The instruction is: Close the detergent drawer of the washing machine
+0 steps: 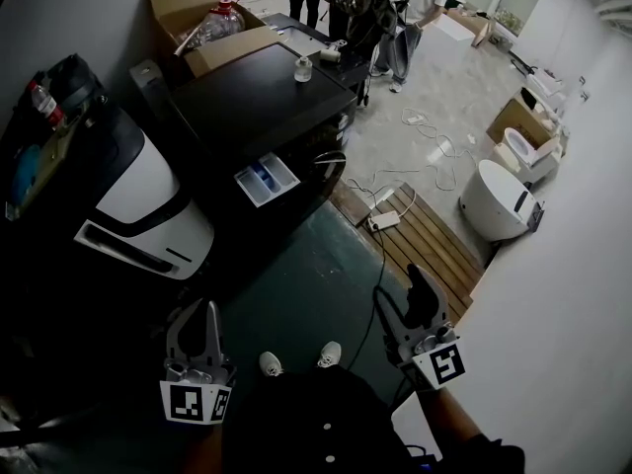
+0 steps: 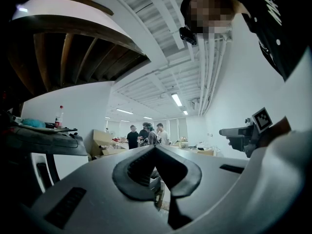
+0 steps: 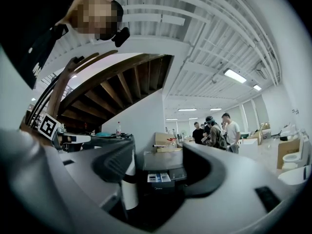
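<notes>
A black washing machine [image 1: 259,104] stands ahead on the floor, its detergent drawer [image 1: 267,180] pulled out at the front, white with blue compartments. Both grippers hang well short of it, near the person's feet. My left gripper [image 1: 204,326] is shut with nothing in it; in the left gripper view its tips [image 2: 155,152] meet. My right gripper [image 1: 400,299] is open and holds nothing; in the right gripper view the washing machine [image 3: 163,162] and the drawer [image 3: 159,178] show through the gap of the gripper [image 3: 158,167].
A white-and-black appliance [image 1: 138,200] stands left of the washer, and a cardboard box [image 1: 193,8] with a water jug behind it. A cup [image 1: 303,68] sits on the washer. A wooden pallet [image 1: 425,240] with a power strip and cables lies right. Toilets [image 1: 494,200] and people [image 1: 380,13] are farther back.
</notes>
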A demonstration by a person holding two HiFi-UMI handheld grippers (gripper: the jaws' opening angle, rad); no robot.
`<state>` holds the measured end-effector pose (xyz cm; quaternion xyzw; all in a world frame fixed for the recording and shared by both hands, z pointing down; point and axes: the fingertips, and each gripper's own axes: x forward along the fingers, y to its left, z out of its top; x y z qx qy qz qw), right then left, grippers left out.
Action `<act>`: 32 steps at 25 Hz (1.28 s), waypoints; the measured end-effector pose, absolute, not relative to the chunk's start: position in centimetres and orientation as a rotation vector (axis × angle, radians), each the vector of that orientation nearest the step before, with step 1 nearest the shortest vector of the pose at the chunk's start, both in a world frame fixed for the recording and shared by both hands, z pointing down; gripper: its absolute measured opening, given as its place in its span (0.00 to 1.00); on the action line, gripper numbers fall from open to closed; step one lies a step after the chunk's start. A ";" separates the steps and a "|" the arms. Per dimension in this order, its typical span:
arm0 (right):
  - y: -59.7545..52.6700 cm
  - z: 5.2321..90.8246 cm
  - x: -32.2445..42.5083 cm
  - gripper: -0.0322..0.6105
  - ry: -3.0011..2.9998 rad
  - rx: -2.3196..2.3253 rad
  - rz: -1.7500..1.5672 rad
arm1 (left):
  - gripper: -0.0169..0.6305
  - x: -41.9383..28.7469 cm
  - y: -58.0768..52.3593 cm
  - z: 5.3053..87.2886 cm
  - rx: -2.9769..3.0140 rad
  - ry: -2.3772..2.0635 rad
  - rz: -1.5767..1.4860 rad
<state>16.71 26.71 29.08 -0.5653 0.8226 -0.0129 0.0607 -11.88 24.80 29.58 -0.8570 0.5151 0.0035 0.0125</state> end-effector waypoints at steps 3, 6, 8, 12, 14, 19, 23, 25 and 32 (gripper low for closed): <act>26.2 29.4 16.9 0.59 2.516 -1.697 -0.047 | 0.05 -11.4 24.9 29.5 -2.661 1.610 0.008; 25.8 29.7 17.3 0.59 2.527 -1.702 -0.056 | 0.05 -11.0 24.9 29.5 -2.652 1.624 -0.001; 25.6 29.9 17.7 0.59 2.533 -1.697 -0.063 | 0.05 -10.7 25.0 29.5 -2.642 1.637 -0.008; 25.1 30.3 18.7 0.58 2.557 -1.668 -0.063 | 0.05 -9.8 25.1 29.6 -2.618 1.672 -0.019; 24.7 30.5 19.3 0.52 2.565 -1.652 -0.061 | 0.05 -9.1 25.2 29.5 -2.603 1.697 -0.021; 23.6 32.0 20.0 0.47 2.627 -1.581 -0.114 | 0.05 -7.9 25.8 29.6 -2.554 1.781 -0.022; 22.4 32.9 19.9 0.47 2.660 -1.536 -0.141 | 0.05 -7.7 26.0 29.7 -2.527 1.832 -0.039; 21.8 33.1 19.7 0.47 2.668 -1.523 -0.149 | 0.05 -7.8 25.8 29.8 -2.521 1.840 -0.053; 19.5 33.4 18.4 0.46 2.715 -1.480 -0.115 | 0.05 -9.1 23.4 29.9 -2.509 1.847 -0.024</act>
